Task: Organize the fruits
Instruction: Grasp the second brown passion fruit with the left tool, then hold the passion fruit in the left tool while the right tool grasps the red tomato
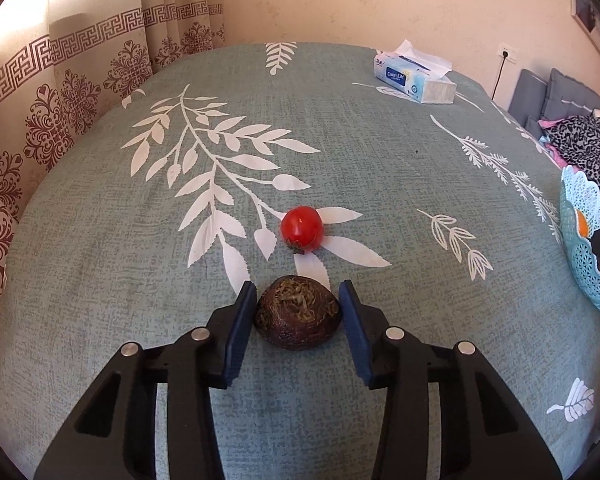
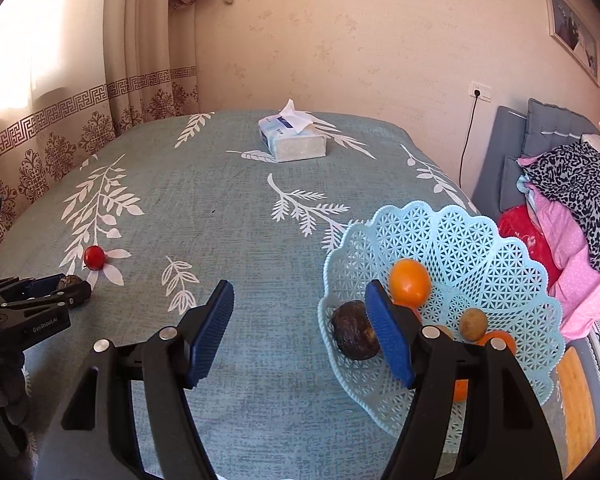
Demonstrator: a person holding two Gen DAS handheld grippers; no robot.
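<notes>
The left black two-finger gripper with blue ribbed pads (image 1: 298,312) sits low with its jaws parted, while the right black gripper with blue pads (image 2: 300,332) hovers, jaws spread wide.

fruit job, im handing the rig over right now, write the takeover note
Left gripper: open, jaws either side of a dark wrinkled fruit on the tablecloth; not clearly clamped yet.
Right gripper: open, empty, one finger over the near rim of the blue basket.
Done: basket holds an orange, another dark wrinkled fruit, a small brown fruit and more orange fruit partly hidden by the finger.
Left: close on the dark fruit and carry it to the basket, then fetch the red tomato just beyond it.
</notes>
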